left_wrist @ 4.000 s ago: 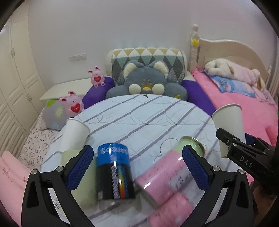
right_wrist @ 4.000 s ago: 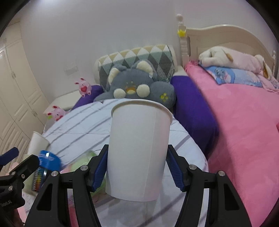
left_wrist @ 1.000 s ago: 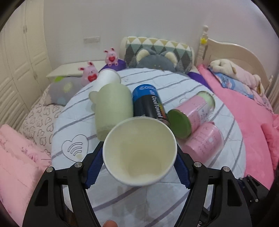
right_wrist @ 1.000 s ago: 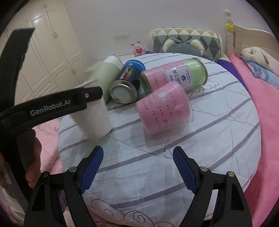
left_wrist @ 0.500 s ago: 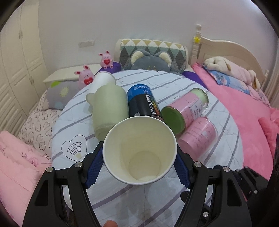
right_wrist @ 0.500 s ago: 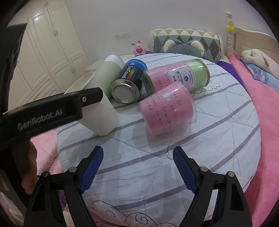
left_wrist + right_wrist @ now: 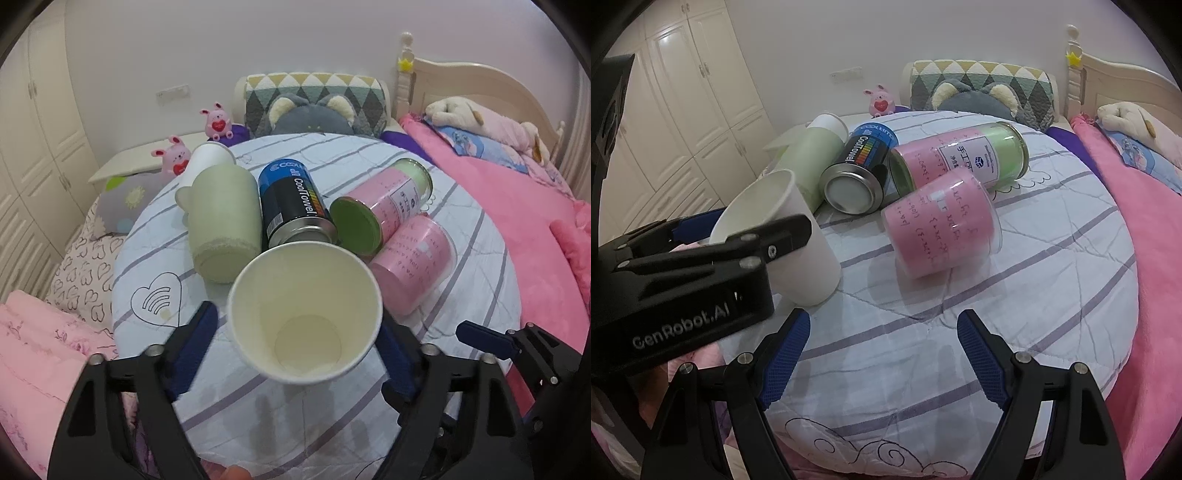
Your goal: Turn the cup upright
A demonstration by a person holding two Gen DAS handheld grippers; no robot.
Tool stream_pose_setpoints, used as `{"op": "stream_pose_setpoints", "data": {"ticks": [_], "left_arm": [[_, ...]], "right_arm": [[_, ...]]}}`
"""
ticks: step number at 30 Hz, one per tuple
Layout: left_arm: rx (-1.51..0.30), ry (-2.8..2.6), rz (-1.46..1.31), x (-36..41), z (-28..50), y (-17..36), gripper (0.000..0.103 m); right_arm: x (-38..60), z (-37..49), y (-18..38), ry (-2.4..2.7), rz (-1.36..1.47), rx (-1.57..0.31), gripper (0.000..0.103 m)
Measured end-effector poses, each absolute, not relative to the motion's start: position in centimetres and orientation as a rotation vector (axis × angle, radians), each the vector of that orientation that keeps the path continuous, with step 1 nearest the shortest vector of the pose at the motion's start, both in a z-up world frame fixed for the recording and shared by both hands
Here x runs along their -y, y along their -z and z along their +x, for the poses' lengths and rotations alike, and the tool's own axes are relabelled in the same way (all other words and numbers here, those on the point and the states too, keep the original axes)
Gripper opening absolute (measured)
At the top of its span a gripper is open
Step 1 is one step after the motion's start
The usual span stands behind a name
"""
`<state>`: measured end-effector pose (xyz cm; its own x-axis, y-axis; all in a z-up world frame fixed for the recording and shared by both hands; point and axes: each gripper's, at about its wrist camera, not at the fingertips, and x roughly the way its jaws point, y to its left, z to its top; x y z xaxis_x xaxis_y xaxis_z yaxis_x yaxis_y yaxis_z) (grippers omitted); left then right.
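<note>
A white paper cup [image 7: 304, 317] stands mouth up, slightly tilted, with its base on the quilted round table [image 7: 461, 302]. My left gripper [image 7: 295, 354] is shut on it, blue pads on both sides. In the right wrist view the cup [image 7: 790, 243] sits at the table's left edge, held by the left gripper [image 7: 746, 243]. My right gripper [image 7: 882, 354] is open and empty over the table's front part. It also shows at the lower right of the left wrist view [image 7: 480, 336].
Lying behind the cup: a pale green cup [image 7: 221, 218], a blue and black can [image 7: 295, 203], a pink and green jar [image 7: 384, 206] and a pink cup [image 7: 413, 262]. Another white cup [image 7: 207, 158] lies further back. A pink bed [image 7: 517, 221] is to the right.
The left gripper has lowered the white cup toward the table and turned it more upright; its base now rests on the quilt. The right gripper has stayed open and barely moved.
</note>
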<state>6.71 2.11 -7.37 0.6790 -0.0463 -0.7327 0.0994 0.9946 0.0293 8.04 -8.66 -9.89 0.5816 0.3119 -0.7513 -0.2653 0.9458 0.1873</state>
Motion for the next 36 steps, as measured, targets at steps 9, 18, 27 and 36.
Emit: {"op": "stream_pose_setpoints", "data": {"ticks": [9,18,27,36], "left_arm": [[-0.793,0.091,0.062,-2.7,5.6,6.3,0.100],[-0.746,0.106,0.067,-3.4,3.5,4.7,0.101],[-0.633,0.084,0.042,-5.1,0.2,1.6,0.101],[-0.544,0.051,0.052,-6.0,-2.6,-0.3,0.103]], "right_arm": [[8.6,7.4,9.2,-0.328,0.046,-0.870,0.083],[7.8,6.4,7.9,-0.316,0.028,-0.841,0.083],[7.7,4.7,5.5,-0.281,0.013,-0.771,0.083],[9.1,2.6,3.1,-0.209,0.027,-0.682,0.083]]}}
